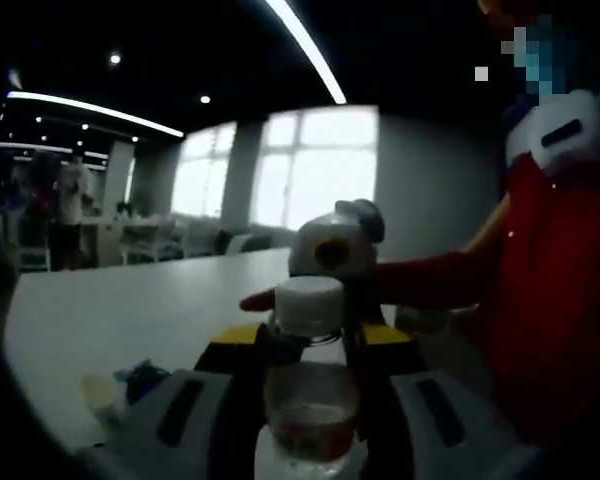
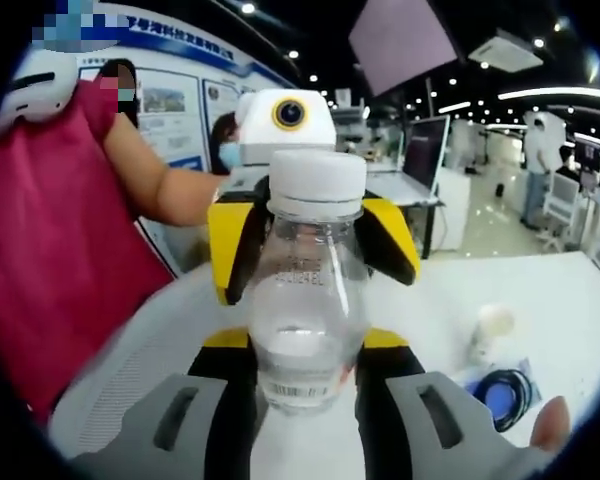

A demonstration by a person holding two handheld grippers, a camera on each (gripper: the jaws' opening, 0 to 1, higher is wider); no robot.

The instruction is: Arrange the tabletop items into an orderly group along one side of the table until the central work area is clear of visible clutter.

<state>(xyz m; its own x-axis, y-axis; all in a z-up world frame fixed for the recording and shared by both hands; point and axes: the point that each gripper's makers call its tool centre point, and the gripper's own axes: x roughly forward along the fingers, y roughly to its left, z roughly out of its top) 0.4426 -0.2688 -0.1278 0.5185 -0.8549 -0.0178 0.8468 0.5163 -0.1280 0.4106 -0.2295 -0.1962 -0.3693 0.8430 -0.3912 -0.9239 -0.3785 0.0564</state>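
The bottle (image 2: 307, 290), clear with a white cap (image 2: 316, 183), stood upright between both tongs, above the white desk (image 2: 540, 290). The right tongs (image 2: 305, 375) were clamped on its lower body, and the left tongs (image 1: 305, 395) gripped it from the opposite side. A small white cup (image 2: 490, 330) and a blue coiled item (image 2: 507, 393) lay near each other on the desk behind.

The person wears a red short-sleeved top (image 2: 50, 230) with a white patch at the shoulder bearing a dark slot-shaped mark (image 1: 560, 132), and each gripper (image 2: 310, 310) has pale grey moulded arms with dark oblong recesses, black jaws and yellow tips (image 1: 305, 345).
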